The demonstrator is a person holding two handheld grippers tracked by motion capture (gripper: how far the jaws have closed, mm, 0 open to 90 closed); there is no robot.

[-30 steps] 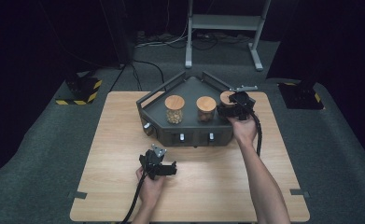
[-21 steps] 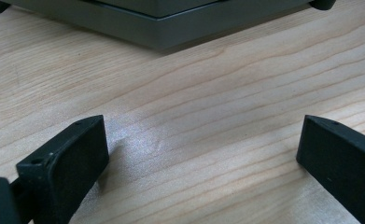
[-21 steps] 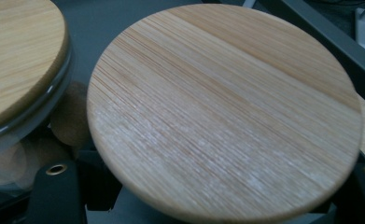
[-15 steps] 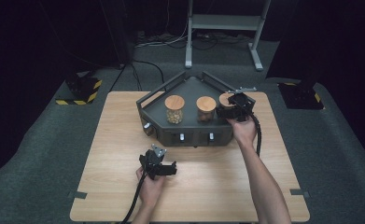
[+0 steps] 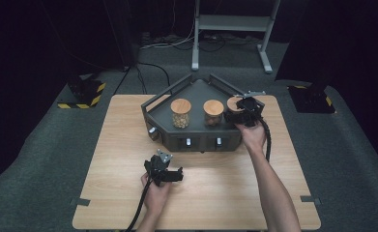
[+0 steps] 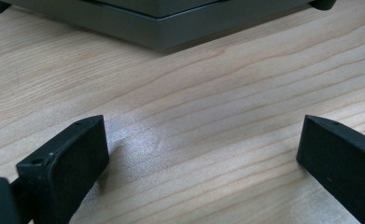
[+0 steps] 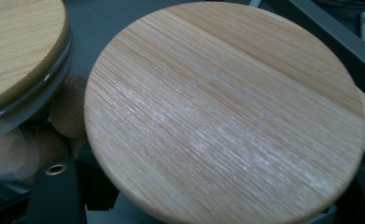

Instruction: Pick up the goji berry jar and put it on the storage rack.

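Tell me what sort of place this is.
Probably a lab or recording studio rather than a home: black curtains shut in the space, a lone wooden table stands on grey carpet, and hazard-striped floor bases and cables lie behind it.

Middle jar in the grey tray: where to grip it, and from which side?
Grip the middle jar by its glass body just under the wooden lid, coming from the near, person's side. It stands upright with a jar on either side, so the jaws probably have to slip into those gaps; the grey tray has raised back rails.
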